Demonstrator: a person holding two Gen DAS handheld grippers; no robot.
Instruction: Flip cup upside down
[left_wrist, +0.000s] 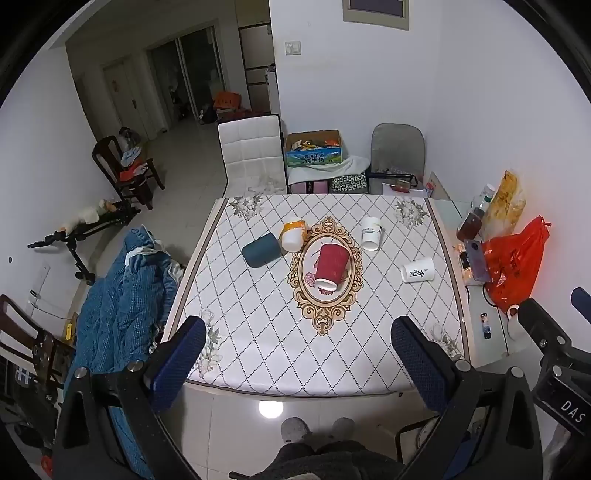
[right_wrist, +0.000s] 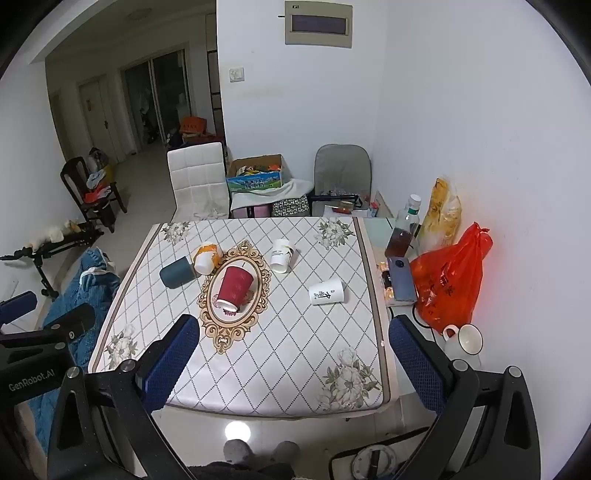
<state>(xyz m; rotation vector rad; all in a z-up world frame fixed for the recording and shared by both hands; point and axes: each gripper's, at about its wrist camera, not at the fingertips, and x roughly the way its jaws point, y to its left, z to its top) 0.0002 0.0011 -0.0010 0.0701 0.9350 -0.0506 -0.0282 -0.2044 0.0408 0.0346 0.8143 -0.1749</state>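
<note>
Well off to the left, a blue quilted blanket (left_wrist: 122, 295) is heaped on the floor against the worktop's (left_wrist: 258, 332) left edge, with a black tripod (left_wrist: 79, 236) lying beyond it and a dark wooden chair (left_wrist: 125, 170) near the wall. On the patterned cloth, five cups lie tipped on their sides. Farthest left is a dark teal cup (left_wrist: 262, 251), touching an orange and white cup (left_wrist: 293, 234) just to its right. The red cup (left_wrist: 330, 267) lies on the gold oval motif (left_wrist: 325, 273) at the middle, its white rim toward the near edge. Behind and right of it lies a white cup with small print (left_wrist: 371, 233), apart from the rest, and farther right a white cup with black characters (left_wrist: 417, 270) lies near the right border of the cloth.

Past that border, a strip of bare worktop is crowded: a bottle of brown liquid (right_wrist: 402, 232), a yellow bag (right_wrist: 443, 214), a phone (right_wrist: 402, 277), an orange plastic bag (right_wrist: 450, 284) and a white mug (right_wrist: 463, 341) standing by the wall. A white chair (left_wrist: 251, 151) and a grey chair (left_wrist: 397, 155) stand at the far edge, a cardboard box (left_wrist: 314, 147) between them.

Both pairs of tongs hang above the near edge with their blue pads wide apart and nothing between them: the left tongs (left_wrist: 299, 354) and the right tongs (right_wrist: 293, 358). The near half of the cloth, between the tongs and the red cup, is bare pattern.
</note>
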